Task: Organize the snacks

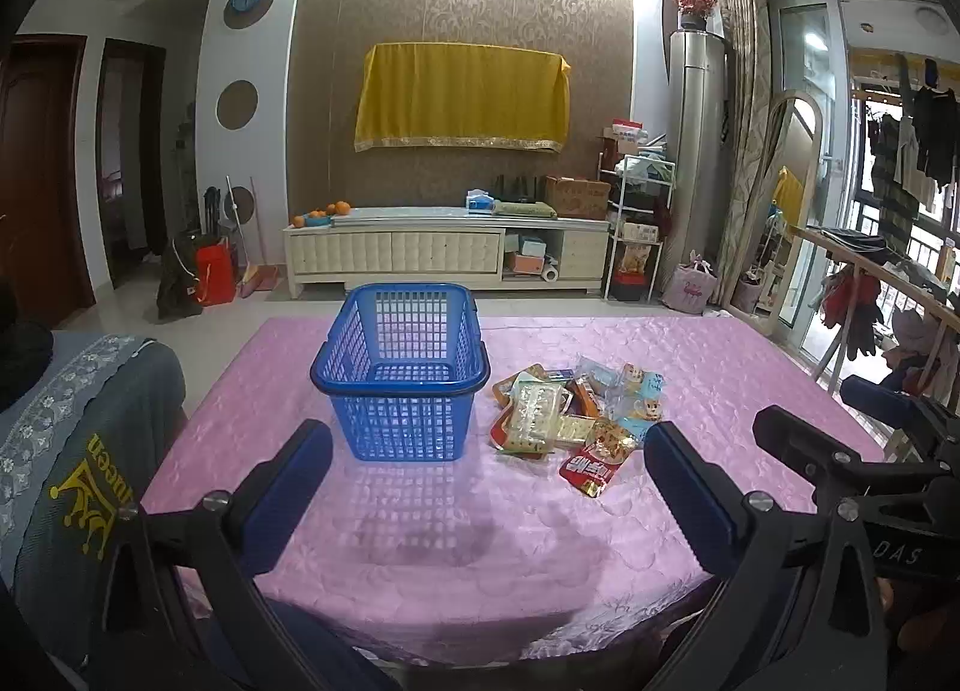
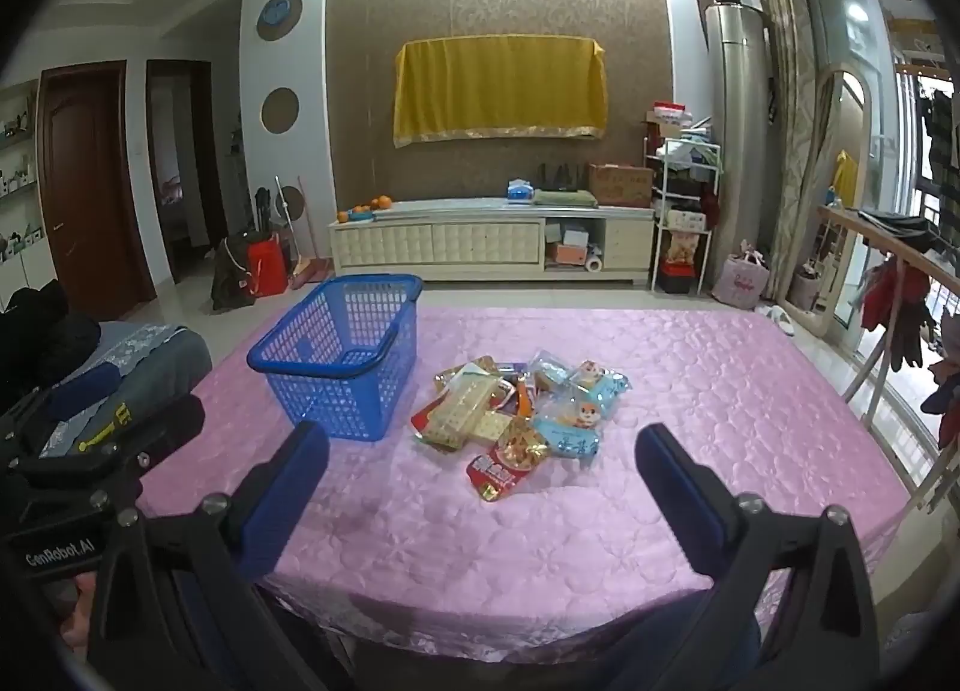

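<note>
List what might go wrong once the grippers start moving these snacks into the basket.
1. The snack packets lie overlapped in a heap, so a pinch may lift two or drag neighbours.
2. The blue basket looks light and empty; a bump could slide it on the pink tablecloth.
3. The flat red packet may slip from the open right gripper.

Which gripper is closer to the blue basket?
Left. The left gripper hangs open right in front of the blue basket; the right gripper faces the snack pile, basket off to its left.
</note>
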The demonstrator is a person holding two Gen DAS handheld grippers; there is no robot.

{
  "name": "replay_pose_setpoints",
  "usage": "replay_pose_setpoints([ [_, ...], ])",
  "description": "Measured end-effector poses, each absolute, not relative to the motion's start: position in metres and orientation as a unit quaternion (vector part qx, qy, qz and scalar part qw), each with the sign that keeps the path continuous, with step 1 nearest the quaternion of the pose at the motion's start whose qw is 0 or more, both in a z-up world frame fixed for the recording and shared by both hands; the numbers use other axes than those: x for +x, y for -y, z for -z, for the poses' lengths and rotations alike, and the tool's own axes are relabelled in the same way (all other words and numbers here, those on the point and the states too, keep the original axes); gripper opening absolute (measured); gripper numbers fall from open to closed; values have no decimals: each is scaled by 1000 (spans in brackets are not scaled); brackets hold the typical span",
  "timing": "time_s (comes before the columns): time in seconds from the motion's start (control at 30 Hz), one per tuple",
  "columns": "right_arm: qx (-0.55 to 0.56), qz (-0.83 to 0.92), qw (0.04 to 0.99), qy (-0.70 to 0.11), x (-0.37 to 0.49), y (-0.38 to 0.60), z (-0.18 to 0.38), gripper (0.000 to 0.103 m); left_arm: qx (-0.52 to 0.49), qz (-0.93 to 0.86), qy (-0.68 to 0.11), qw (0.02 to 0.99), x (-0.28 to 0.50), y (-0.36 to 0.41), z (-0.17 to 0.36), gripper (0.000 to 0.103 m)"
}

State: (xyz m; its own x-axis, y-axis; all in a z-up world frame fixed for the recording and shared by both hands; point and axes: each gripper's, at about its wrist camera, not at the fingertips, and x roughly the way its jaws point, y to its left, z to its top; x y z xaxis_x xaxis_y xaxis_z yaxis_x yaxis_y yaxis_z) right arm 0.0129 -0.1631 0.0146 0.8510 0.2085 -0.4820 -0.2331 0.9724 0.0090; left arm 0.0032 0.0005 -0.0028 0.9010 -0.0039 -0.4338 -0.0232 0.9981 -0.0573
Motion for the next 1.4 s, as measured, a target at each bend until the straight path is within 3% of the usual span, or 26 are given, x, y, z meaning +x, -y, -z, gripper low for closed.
replay_pose_setpoints([
  [1.4, -16, -116, 957, -266, 14, 165, -7, 103, -37, 2, -231, 972, 2, 2, 6, 103],
])
